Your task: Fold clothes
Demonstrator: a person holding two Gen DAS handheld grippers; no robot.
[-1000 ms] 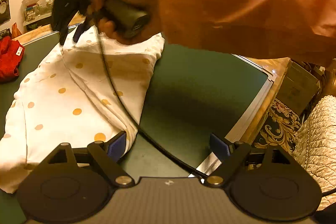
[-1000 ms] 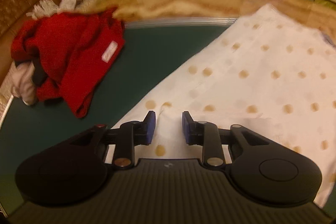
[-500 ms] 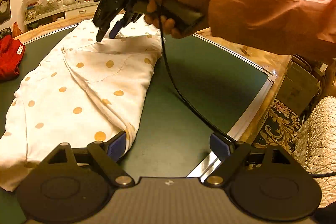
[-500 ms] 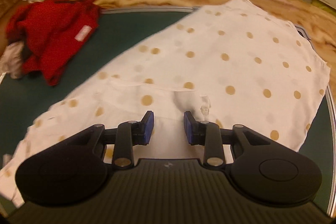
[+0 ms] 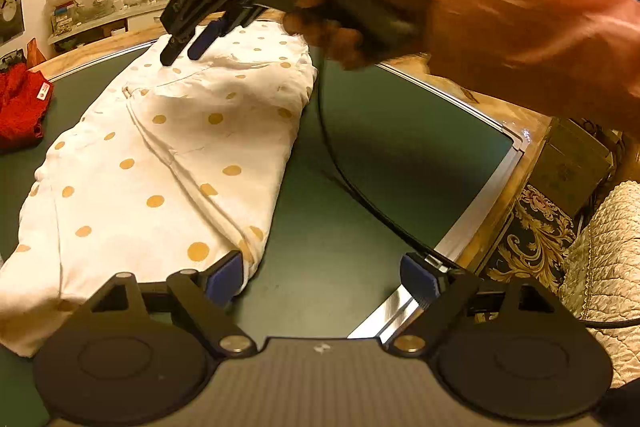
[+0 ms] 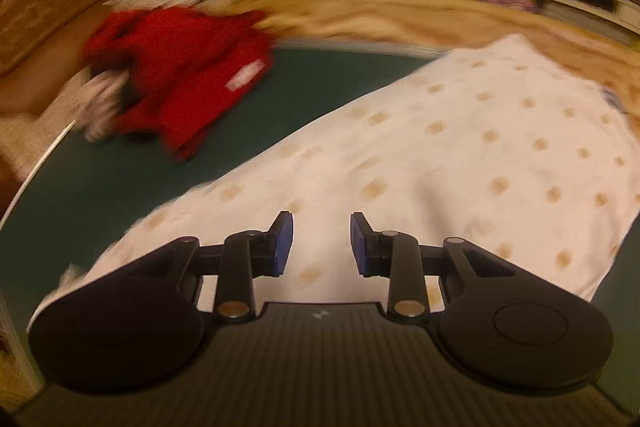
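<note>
Softly creased and matte, the white garment (image 5: 168, 163) with round mustard dots lies lengthwise on the dark green tabletop (image 5: 384, 155), folded into a long rounded strip with a raised seam running down it. In the left view it fills the 9 to 12 o'clock area; its near end sits just beside the left pad of the left hand-held gripper (image 5: 324, 277), whose blue ribbed pads stand wide apart over bare tabletop with nothing between them. A thin black cable (image 5: 360, 195) curves across the green surface toward 5 o'clock.

At 12 o'clock the right hand-held gripper (image 5: 188, 47) hangs above the garment's far end, gripped by a hand (image 5: 340, 23) in a peach sleeve, both smeared by motion blur. From its own view the right hand-held gripper (image 6: 320, 245) shows a moderate gap between its pads, nothing held, dotted cloth behind them. A crumpled red garment (image 6: 188, 87) with a small white label lies at 10 o'clock; blur hides what the pale fabric under it is. The tabletop's metal edging and wooden rim (image 5: 496, 147) run toward 3 o'clock.
</note>
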